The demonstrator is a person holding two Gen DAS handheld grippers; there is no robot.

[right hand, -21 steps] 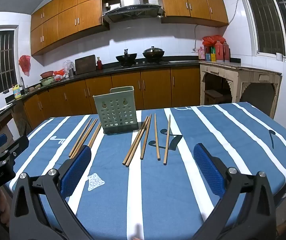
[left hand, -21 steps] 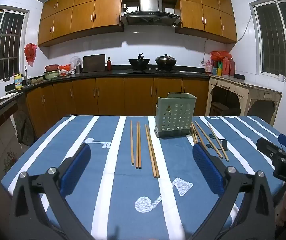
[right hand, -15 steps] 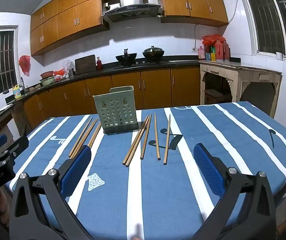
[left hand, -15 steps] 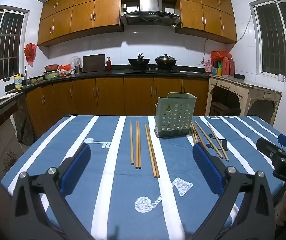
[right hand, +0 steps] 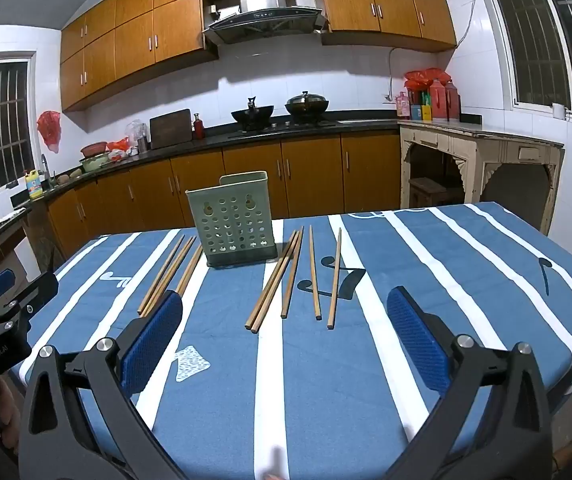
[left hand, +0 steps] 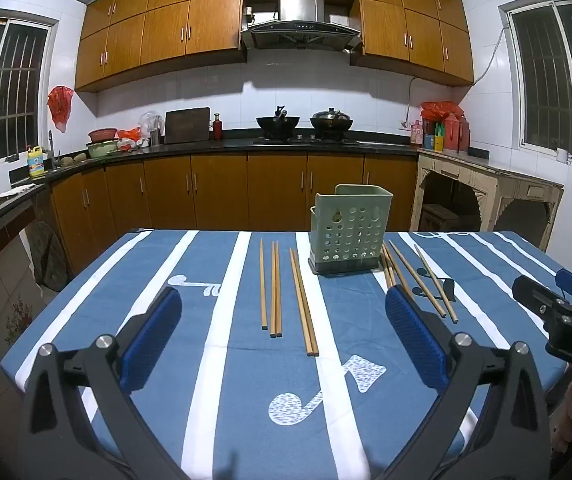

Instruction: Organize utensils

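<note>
A pale green perforated utensil holder (left hand: 347, 229) (right hand: 234, 219) stands upright at the far middle of the blue striped table (left hand: 222, 364) (right hand: 465, 280). Several wooden chopsticks (left hand: 274, 288) (right hand: 166, 276) lie flat left of the holder, and several more chopsticks (left hand: 425, 278) (right hand: 293, 276) lie to its right. My left gripper (left hand: 282, 332) is open and empty above the near table, short of the left chopsticks. My right gripper (right hand: 284, 334) is open and empty, short of the right chopsticks. Each gripper shows at the edge of the other's view.
Kitchen counters with wooden cabinets (left hand: 222, 196) run behind and to the left of the table. A worn cream side table (right hand: 481, 168) stands at the back right. The table's near edge lies just under both grippers.
</note>
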